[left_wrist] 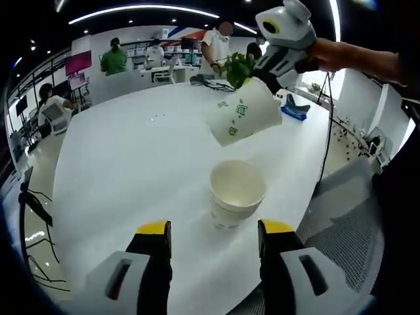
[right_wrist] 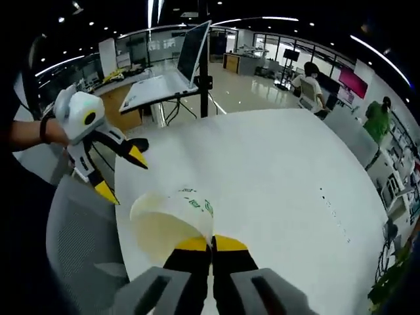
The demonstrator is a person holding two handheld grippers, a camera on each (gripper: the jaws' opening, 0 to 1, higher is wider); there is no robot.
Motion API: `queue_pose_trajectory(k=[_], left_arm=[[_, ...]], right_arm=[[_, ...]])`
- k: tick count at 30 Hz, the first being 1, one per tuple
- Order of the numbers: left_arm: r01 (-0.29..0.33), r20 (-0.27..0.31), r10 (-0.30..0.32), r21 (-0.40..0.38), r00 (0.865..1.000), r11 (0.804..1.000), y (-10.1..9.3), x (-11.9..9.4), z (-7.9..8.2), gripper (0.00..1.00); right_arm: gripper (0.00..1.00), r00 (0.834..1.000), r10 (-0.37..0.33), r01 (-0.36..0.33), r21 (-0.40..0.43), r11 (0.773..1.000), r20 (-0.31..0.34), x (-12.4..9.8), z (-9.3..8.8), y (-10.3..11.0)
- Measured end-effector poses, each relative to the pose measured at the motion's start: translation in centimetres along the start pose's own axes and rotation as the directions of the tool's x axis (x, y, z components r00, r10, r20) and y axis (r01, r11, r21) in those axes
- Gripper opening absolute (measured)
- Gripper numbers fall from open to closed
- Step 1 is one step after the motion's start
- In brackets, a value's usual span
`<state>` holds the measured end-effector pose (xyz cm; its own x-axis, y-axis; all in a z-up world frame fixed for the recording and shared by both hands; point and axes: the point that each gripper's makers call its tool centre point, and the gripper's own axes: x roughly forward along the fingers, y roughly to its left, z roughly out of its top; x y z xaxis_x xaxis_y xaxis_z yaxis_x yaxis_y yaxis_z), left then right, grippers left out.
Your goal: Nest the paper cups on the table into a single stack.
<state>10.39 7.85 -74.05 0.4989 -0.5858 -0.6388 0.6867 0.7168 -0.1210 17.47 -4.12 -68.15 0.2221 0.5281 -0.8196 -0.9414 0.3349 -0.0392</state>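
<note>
LEFT GRIPPER [left_wrist: 214, 236]: bottom centre of left gripper view, jaws wide apart, holding nothing | STACK OF CUPS [left_wrist: 236, 194]: upright on white table [left_wrist: 131, 164], frame centre, just beyond jaws | RIGHT GRIPPER [right_wrist: 211, 244]: bottom centre of right gripper view, jaws closed on rim of paper cup [right_wrist: 172, 222] | same cup tilted in air, upper right of left gripper view, above stack | people at far desks, upper left.

White stacked cups [left_wrist: 236, 195] stand upright; printed cup [left_wrist: 244, 118] tilted above.
</note>
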Motion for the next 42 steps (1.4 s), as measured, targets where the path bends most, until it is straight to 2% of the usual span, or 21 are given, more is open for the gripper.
queue_pose_trajectory(k=[4,5,7,9,11,15,19,23,42], left_arm=[[0.002,-0.003,-0.002,0.001,1.0,1.0,0.0,0.0,-0.1,0.52],[0.002,-0.003,-0.002,0.001,1.0,1.0,-0.1,0.0,-0.1,0.52],[0.001,-0.002,-0.001,-0.002,1.0,1.0,-0.1,0.0,-0.2,0.52],[0.0,-0.002,0.0,-0.003,1.0,1.0,-0.2,-0.2,-0.2,0.52],[-0.001,-0.002,0.001,-0.005,1.0,1.0,-0.1,-0.1,-0.4,0.52],[-0.001,-0.001,0.001,-0.008,1.0,1.0,-0.1,-0.1,-0.4,0.52],[-0.001,0.001,0.001,-0.01,1.0,1.0,-0.2,-0.3,-0.3,0.52],[-0.002,0.003,0.002,-0.013,1.0,1.0,-0.4,-0.5,-0.4,0.52],[-0.009,0.004,0.009,-0.018,1.0,1.0,-0.2,-0.7,-0.9,0.52]], right_arm=[[0.0,0.999,0.029,-0.03,-0.032,0.999,-0.033,0.1,0.5,1.2],[0.0,0.997,0.046,-0.049,-0.034,0.998,-0.065,0.1,0.3,1.8],[0.0,0.995,0.054,-0.058,-0.056,0.997,-0.083,0.3,0.3,1.7],[0.0,0.991,0.065,-0.074,-0.075,0.994,-0.114,0.3,0.2,3.0],[0.0,0.989,0.072,-0.084,-0.084,0.993,-0.13,0.5,0.3,2.9],[0.0,0.984,0.094,-0.109,-0.09,0.99,-0.152,0.7,0.4,3.9],[0.0,0.974,0.097,-0.126,-0.13,0.983,-0.205,1.0,0.2,4.1],[0.0,0.965,0.109,-0.145,-0.138,0.98,-0.238,1.3,0.0,4.6],[0.0,0.933,0.128,-0.183,-0.135,0.974,-0.338,2.7,0.2,5.4]])
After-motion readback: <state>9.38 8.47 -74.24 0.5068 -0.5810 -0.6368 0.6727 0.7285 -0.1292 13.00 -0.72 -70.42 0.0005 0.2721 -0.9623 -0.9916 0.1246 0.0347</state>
